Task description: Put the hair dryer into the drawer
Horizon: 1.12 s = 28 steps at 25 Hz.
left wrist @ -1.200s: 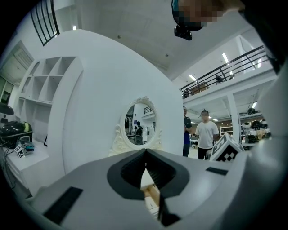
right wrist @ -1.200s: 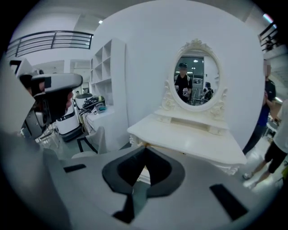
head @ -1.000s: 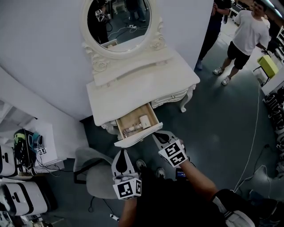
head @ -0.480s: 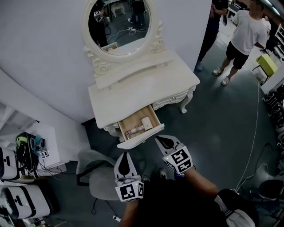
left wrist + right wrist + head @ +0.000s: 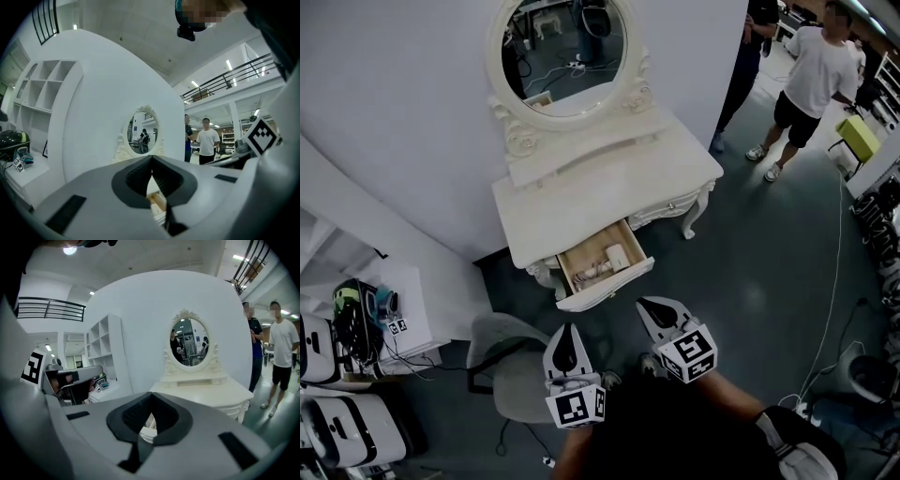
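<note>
The white dressing table point(image 5: 581, 192) has its drawer point(image 5: 609, 291) pulled open. Inside lies a white hair dryer point(image 5: 613, 255) with its coiled cord point(image 5: 584, 273). My left gripper point(image 5: 565, 339) hangs short of the drawer, over the chair, shut and empty. My right gripper point(image 5: 649, 307) is below and to the right of the drawer front, also shut with nothing in it. In the left gripper view the gripper point(image 5: 151, 161) points at the mirror and table, with its jaws meeting. The right gripper view shows that gripper point(image 5: 151, 399) with its tips closed, facing the table point(image 5: 206, 394).
A grey chair point(image 5: 502, 366) stands under my left gripper. Two people point(image 5: 811, 75) stand at the upper right. At the left is a side table point(image 5: 398, 291) with gear, and white cases point(image 5: 342, 422) sit on the floor. A cable point(image 5: 836, 281) runs across the floor on the right.
Both grippers have drawn back from the open drawer toward me, the right one further. The drawer and the hair dryer in it have not moved.
</note>
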Motion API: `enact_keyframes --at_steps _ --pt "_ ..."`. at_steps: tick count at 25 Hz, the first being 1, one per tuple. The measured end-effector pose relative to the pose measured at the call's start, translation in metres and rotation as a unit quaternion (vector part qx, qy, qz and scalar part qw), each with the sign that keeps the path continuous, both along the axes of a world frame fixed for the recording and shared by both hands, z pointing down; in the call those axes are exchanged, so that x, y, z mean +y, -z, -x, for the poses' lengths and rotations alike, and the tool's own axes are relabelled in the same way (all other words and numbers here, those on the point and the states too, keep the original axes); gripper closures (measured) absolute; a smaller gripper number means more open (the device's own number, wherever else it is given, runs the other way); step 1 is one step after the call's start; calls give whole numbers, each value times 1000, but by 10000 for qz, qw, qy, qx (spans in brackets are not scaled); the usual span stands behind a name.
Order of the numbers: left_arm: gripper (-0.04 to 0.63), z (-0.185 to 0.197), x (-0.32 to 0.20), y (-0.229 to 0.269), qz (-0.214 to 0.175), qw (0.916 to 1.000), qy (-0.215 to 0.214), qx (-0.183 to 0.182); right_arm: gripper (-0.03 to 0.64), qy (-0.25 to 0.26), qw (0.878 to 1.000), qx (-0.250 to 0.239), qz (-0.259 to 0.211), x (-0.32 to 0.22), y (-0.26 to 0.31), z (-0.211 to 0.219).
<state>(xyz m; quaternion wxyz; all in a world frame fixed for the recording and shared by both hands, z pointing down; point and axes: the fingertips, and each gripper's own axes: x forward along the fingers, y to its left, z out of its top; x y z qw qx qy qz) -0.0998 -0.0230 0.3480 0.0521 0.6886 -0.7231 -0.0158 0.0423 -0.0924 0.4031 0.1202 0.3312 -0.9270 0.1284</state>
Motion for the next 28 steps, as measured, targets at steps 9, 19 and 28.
enact_keyframes --at_steps 9,19,28 --pt "572 5 28 0 -19 9999 -103 40 586 -190 9996 -144 -153 39 20 -3" --pt "572 9 41 -2 1 9998 -172 88 586 -354 9989 -235 -206 64 28 -2" --pt "572 8 35 -1 3 9996 -266 79 586 -377 9986 -223 -312 61 31 1"
